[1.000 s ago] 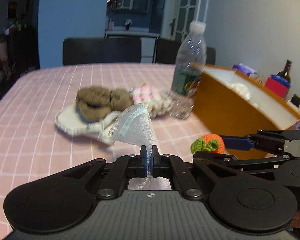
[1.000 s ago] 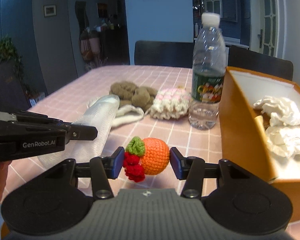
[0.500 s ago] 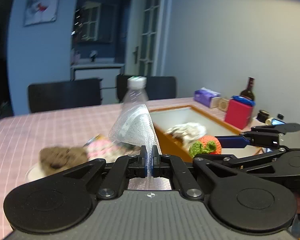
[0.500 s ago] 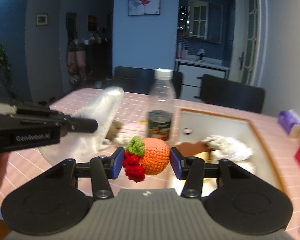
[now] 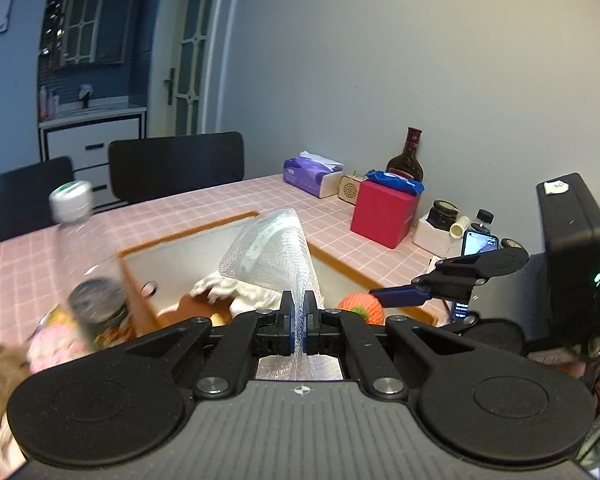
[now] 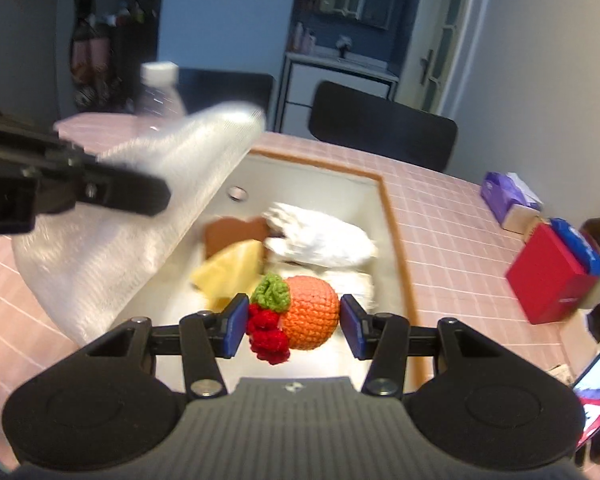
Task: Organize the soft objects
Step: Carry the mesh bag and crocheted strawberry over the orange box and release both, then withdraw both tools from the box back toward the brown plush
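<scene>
beside the orange box [image 5: 138, 280], a blurred water bottle [image 5: 86, 264] stands.

Grey wall [image 5: 420, 60]; black chairs [image 5: 176, 164]; glazed door [image 5: 188, 52].

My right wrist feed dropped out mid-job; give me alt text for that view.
The right gripper holds a crocheted orange fruit above an open orange-rimmed box containing white soft items. At left, the left gripper carries a white mesh cloth over the box edge.
</scene>
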Demonstrator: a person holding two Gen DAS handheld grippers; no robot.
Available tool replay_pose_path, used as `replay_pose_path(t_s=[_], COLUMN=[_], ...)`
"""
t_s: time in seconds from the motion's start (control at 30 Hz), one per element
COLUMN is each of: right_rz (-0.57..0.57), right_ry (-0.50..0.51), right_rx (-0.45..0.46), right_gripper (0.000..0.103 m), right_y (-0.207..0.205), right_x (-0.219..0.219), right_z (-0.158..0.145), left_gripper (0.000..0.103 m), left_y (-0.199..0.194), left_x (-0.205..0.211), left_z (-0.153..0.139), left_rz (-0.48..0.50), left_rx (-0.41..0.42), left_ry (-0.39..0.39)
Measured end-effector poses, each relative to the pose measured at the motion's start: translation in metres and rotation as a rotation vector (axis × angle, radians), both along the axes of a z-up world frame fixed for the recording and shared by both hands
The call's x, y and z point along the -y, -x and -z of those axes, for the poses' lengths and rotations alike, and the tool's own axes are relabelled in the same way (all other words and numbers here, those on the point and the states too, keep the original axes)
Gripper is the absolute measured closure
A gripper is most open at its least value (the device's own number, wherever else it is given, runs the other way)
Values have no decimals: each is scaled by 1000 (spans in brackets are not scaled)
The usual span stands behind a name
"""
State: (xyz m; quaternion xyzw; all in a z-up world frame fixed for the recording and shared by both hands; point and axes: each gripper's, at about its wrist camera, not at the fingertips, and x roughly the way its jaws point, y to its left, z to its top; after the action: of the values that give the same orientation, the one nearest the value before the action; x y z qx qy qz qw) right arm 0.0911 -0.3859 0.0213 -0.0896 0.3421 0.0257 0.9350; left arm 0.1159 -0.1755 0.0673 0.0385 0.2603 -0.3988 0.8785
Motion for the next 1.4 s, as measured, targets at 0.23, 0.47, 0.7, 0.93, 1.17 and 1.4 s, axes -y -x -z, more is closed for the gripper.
replay_pose_path(t_s=[0.23, 0.47, 0.7, 0.93, 1.17, 1.4], right_rz=[13, -10, -51, -64, -65, -82], right_ry=[47, 44, 48, 83, 60, 64], right_rx=[-107, -196, -195, -184, -154, -89], right_gripper=[53, 53, 53, 53, 44, 37], right_y=[-33, -51, -51, -51, -45, -32], right_x=[18, 28, 21, 18, 22, 16], right_z=[24, 46, 50, 53, 47, 30], left_gripper=[100, 100, 96, 78, 54, 50], left_y=[-18, -40, -50, -51, -49, -41], left_x=[53, 80, 101, 103, 96, 75], left_z=[19, 52, 74, 83, 76, 55], left_rz=[28, 84, 138, 112, 109, 91], left_rx=[21, -85, -108, -52, -38, -13], left_ry=[-152, -337, -488, -560, -533, -430])
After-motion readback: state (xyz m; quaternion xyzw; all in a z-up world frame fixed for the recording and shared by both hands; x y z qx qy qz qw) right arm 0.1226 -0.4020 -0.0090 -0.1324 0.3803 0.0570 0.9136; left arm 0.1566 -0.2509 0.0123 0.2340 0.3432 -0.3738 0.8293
